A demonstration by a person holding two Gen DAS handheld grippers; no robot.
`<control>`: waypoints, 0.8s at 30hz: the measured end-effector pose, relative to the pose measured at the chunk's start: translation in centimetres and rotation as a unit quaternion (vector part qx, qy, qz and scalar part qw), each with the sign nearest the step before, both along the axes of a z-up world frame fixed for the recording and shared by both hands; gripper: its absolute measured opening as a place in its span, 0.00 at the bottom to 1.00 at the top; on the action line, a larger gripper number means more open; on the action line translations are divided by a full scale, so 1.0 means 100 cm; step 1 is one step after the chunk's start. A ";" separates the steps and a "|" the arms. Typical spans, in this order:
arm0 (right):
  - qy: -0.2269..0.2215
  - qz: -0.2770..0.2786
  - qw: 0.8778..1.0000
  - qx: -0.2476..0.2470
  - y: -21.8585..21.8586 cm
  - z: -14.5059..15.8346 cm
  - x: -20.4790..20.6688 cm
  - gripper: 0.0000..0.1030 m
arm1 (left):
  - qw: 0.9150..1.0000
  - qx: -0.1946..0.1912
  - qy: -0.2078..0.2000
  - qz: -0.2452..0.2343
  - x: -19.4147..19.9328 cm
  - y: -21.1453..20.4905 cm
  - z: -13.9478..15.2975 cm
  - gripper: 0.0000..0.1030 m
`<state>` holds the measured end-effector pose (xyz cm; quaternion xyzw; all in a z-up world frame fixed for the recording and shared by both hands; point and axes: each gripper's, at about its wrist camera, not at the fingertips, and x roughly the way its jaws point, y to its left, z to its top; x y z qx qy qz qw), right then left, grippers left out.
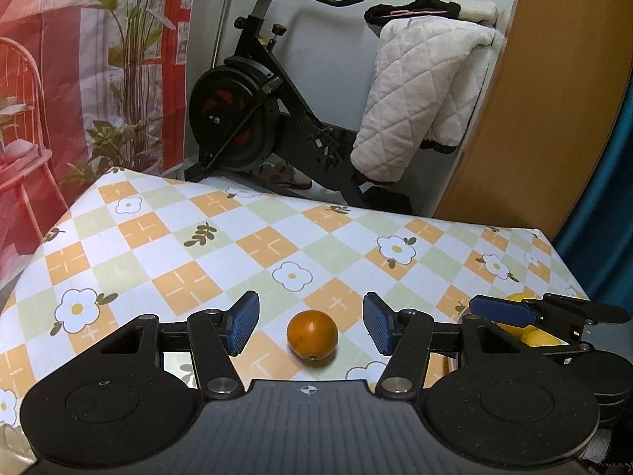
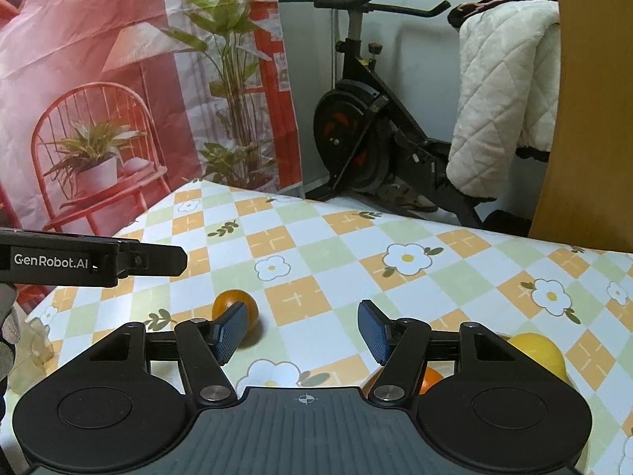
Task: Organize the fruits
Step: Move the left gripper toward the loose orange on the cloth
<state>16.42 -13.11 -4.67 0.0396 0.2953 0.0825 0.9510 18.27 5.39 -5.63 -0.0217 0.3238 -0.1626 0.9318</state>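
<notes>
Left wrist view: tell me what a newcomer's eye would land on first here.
The orange on the flowered checked tablecloth, lying between the open left tongs and touching neither pad. Next, the black exercise bike past the table's far edge, with a white quilted blanket hanging to its right. At the right edge, yellow fruit shows behind the right tongs.

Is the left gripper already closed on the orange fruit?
No, the left gripper stands open, its blue pads clear of the orange fruit lying on the tablecloth between them.
</notes>
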 end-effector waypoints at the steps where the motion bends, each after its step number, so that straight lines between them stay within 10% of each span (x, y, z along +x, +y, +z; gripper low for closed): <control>1: 0.002 0.001 1.000 -0.001 0.001 -0.002 0.001 0.56 | 1.000 0.000 0.002 0.000 0.000 0.001 -0.002 0.59; 24: 0.023 0.072 0.996 -0.049 0.043 -0.026 0.030 0.56 | 0.997 -0.047 0.054 -0.005 0.020 0.012 -0.033 0.58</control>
